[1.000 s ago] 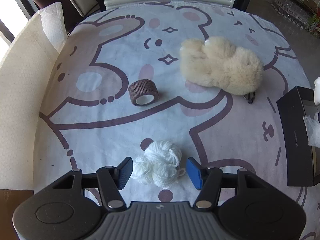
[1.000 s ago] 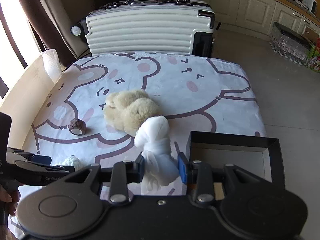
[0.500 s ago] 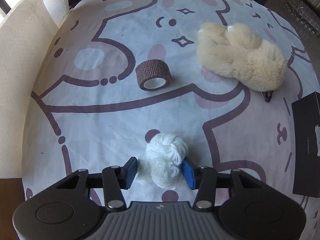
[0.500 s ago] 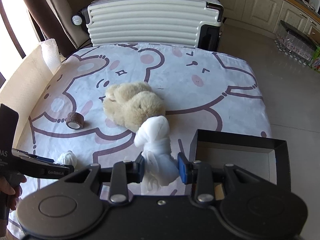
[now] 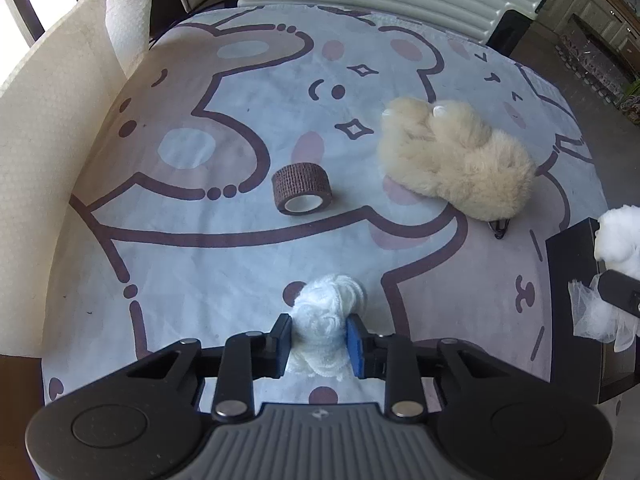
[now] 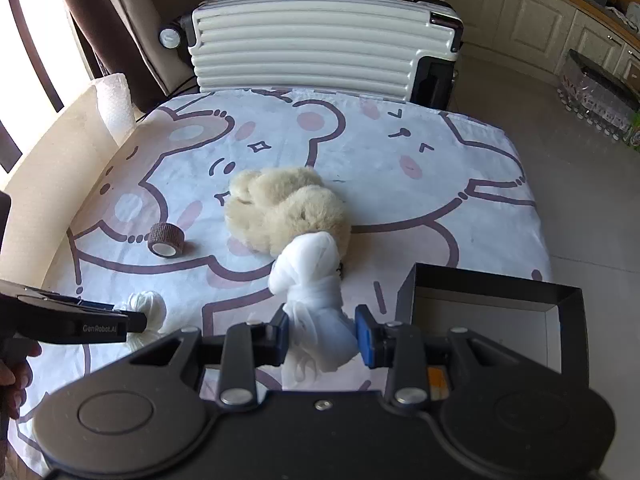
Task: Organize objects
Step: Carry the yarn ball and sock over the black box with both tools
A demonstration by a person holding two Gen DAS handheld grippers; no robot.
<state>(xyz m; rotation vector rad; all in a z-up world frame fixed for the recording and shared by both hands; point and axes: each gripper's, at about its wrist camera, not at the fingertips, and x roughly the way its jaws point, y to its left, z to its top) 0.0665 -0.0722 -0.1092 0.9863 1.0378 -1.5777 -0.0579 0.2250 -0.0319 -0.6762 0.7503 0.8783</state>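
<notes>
My left gripper (image 5: 319,340) is shut on a small white yarn ball (image 5: 326,320) lying near the front of the bear-print cloth (image 5: 240,256); the blue pads squeeze it from both sides. The same yarn ball (image 6: 150,308) shows at the left gripper's tip in the right wrist view. My right gripper (image 6: 322,336) is shut on a white mesh bundle (image 6: 314,276), held above the cloth just left of an open black box (image 6: 492,292). A brown tape roll (image 5: 303,188) and a beige plush toy (image 5: 456,160) lie further back.
A ribbed white suitcase (image 6: 320,44) stands behind the table. A cream paper sheet (image 5: 44,160) rises along the left edge. A small black clip (image 5: 500,228) lies beside the plush. Tiled floor (image 6: 580,200) lies to the right. A hand (image 6: 16,360) holds the left gripper.
The left gripper's jaws came together around the white yarn ball and now pinch it. The right gripper kept its hold on the mesh bundle and stayed in place.
</notes>
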